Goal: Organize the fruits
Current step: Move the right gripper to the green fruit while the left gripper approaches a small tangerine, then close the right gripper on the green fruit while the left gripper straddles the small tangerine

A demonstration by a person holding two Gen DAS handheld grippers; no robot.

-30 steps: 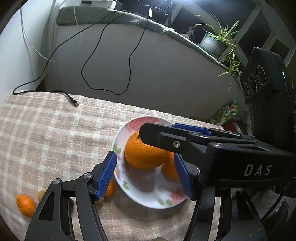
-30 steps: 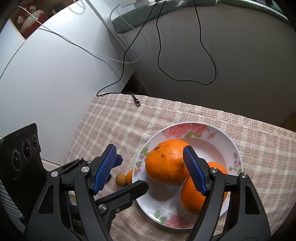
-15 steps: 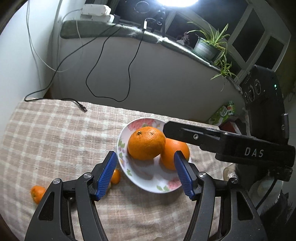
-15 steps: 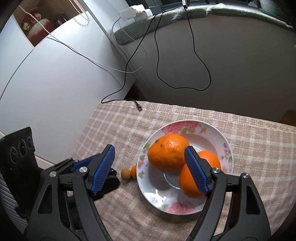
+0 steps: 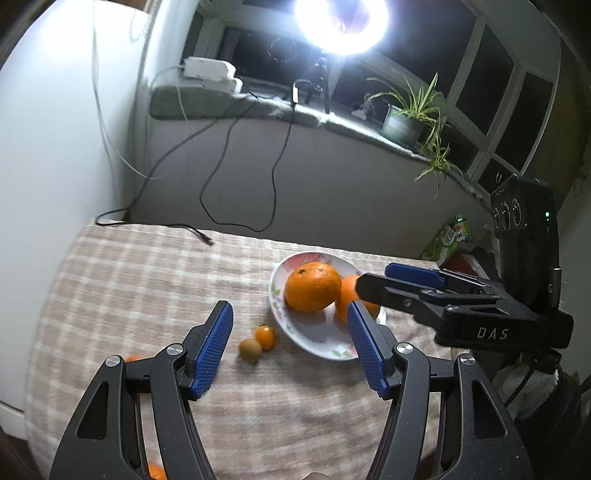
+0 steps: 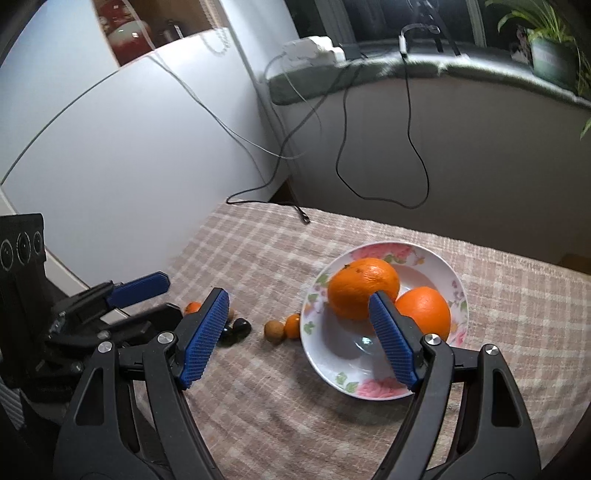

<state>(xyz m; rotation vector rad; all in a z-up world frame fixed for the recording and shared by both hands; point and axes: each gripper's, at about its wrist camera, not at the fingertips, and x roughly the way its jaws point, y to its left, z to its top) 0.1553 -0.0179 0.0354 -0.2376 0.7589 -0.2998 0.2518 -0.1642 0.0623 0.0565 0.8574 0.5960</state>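
A flowered white plate (image 5: 274,295) (image 6: 459,291) stands on the checked cloth with two large oranges in it, one (image 5: 312,286) (image 6: 364,288) leaning on the other (image 5: 347,295) (image 6: 424,310). Just left of the plate lie a kumquat (image 5: 266,336) (image 6: 293,325) and a small brown fruit (image 5: 250,350) (image 6: 274,330). Further left are a small orange (image 6: 192,307) and a dark fruit (image 6: 236,328). My left gripper (image 5: 289,314) (image 6: 170,295) hangs open above the cloth, short of the plate. Beside it, my right gripper (image 6: 298,299) (image 5: 373,282) is open and holds nothing.
A black cable's plug (image 5: 205,238) lies on the far part of the cloth. Behind the table a sill carries a potted plant (image 5: 402,125) and a bright lamp (image 5: 341,22). A white cabinet side (image 6: 110,147) stands at the left. A green packet (image 5: 452,236) sits off the right edge.
Both grippers have drawn back and upward from the plate, which looks smaller and farther now. The large orange no longer sits between the jaws. More small fruits show on the cloth.
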